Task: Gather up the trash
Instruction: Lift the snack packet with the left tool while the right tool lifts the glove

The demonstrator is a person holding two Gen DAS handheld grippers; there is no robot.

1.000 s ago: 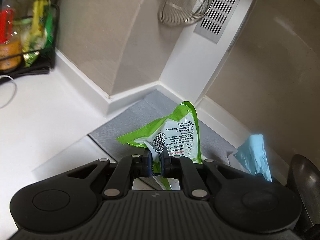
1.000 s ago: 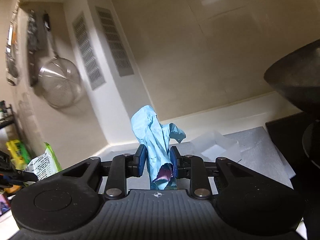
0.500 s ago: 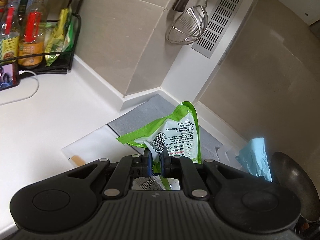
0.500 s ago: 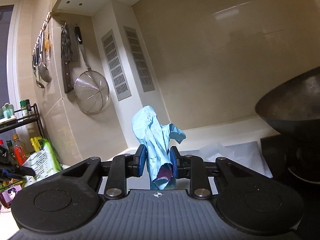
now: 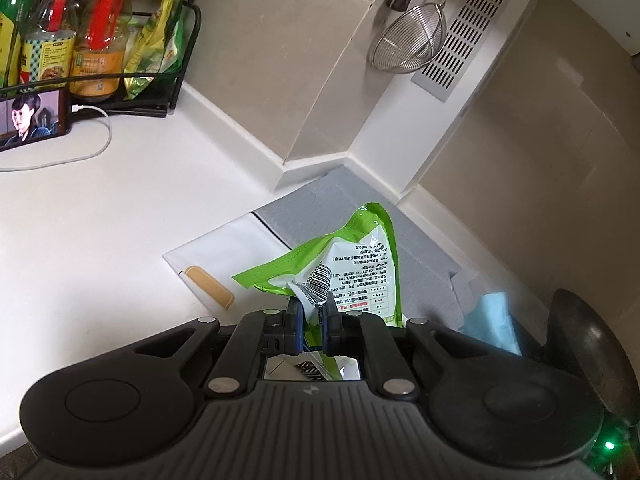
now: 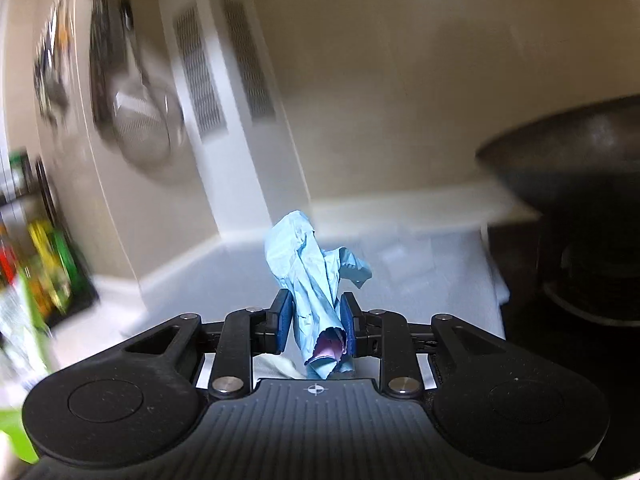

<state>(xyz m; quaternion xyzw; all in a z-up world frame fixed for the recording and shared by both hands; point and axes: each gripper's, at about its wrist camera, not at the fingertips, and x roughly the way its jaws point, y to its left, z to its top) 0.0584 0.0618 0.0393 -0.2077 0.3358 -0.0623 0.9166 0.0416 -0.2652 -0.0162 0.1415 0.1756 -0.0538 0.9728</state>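
My left gripper (image 5: 311, 314) is shut on a green and white snack wrapper (image 5: 352, 268) with a barcode, held above the white counter (image 5: 100, 220). My right gripper (image 6: 316, 314) is shut on a crumpled light blue paper (image 6: 308, 272) with a purple inner fold, held upright in the air. The blue paper also shows at the right of the left wrist view (image 5: 494, 322). The green wrapper shows blurred at the left edge of the right wrist view (image 6: 16, 312).
A grey mat (image 5: 332, 200) and a white sheet with a tan label (image 5: 216, 260) lie in the counter corner. A black wok (image 6: 568, 160) stands right. A wire rack with bottles (image 5: 92, 40), a phone (image 5: 32, 120) and cable are left. A strainer (image 5: 408, 44) hangs on the wall.
Both grippers have pulled back and up from the corner with their trash held. The left view now shows the rack and phone. The right view is blurred by motion.
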